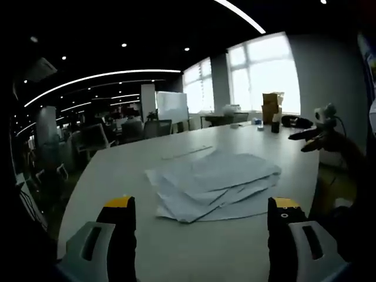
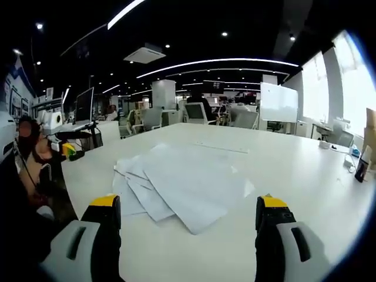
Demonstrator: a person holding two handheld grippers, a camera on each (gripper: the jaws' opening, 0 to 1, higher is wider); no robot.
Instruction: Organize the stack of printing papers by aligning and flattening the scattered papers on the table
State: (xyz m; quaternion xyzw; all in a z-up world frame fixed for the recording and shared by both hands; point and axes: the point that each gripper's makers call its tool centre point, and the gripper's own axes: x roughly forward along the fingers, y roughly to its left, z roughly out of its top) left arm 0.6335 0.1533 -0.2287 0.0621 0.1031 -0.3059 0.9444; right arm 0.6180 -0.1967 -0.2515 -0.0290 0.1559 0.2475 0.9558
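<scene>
A loose pile of white printing papers [image 1: 214, 185] lies fanned out and skewed on the white table [image 1: 129, 170]. My left gripper [image 1: 201, 212] stands open just short of the pile's near edge, its yellow-tipped jaws wide apart and empty. In the right gripper view the same papers [image 2: 182, 182] spread in front of my right gripper [image 2: 187, 210], which is open too and holds nothing. The right gripper [image 1: 314, 138] also shows at the far right of the left gripper view, and the left gripper [image 2: 61, 147] at the left of the right gripper view.
A cardboard box [image 1: 271, 106], a dark cup [image 1: 275, 126] and small items stand at the table's far end by the windows. Office chairs [image 1: 97, 138], a whiteboard [image 2: 279, 103] and desks with a monitor [image 2: 84, 106] ring the table. A long ruler-like strip [image 2: 222, 147] lies beyond the papers.
</scene>
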